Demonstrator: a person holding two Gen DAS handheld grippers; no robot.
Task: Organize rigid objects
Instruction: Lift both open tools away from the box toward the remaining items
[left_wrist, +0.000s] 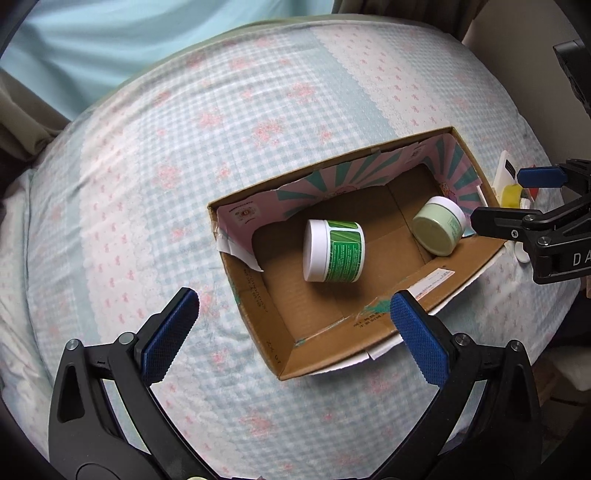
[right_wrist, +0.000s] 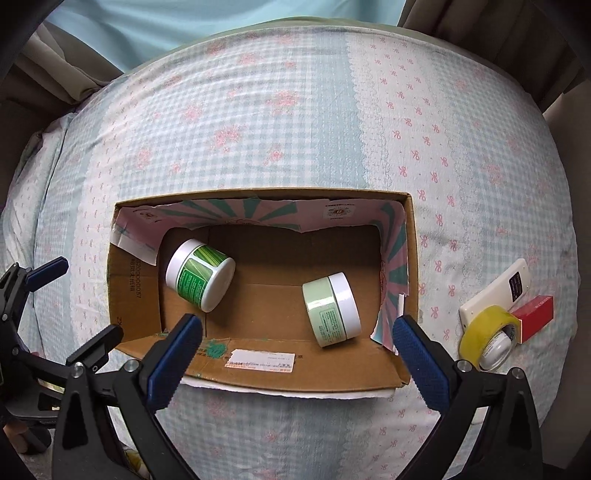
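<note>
An open cardboard box (left_wrist: 284, 354) (right_wrist: 133, 295) lies on the bed. Inside it a white jar with a dark green label (left_wrist: 334, 251) (right_wrist: 199, 275) lies on its side, and a pale green jar with a white lid (left_wrist: 439, 230) (right_wrist: 332, 310) lies on its side too. My left gripper (left_wrist: 293, 312) is open and empty above the box's near wall. My right gripper (right_wrist: 295, 338) is open and empty over the box's front edge; it also shows in the left wrist view (left_wrist: 509, 199). A yellow tape roll (right_wrist: 487, 336), a white remote (right_wrist: 498, 291) and a red box (right_wrist: 535, 315) lie right of the cardboard box.
The bed has a blue checked cover with pink flowers (left_wrist: 184, 147) (right_wrist: 258, 110). Curtains hang behind it (right_wrist: 74, 74). The left gripper shows at the left edge of the right wrist view (right_wrist: 70, 306).
</note>
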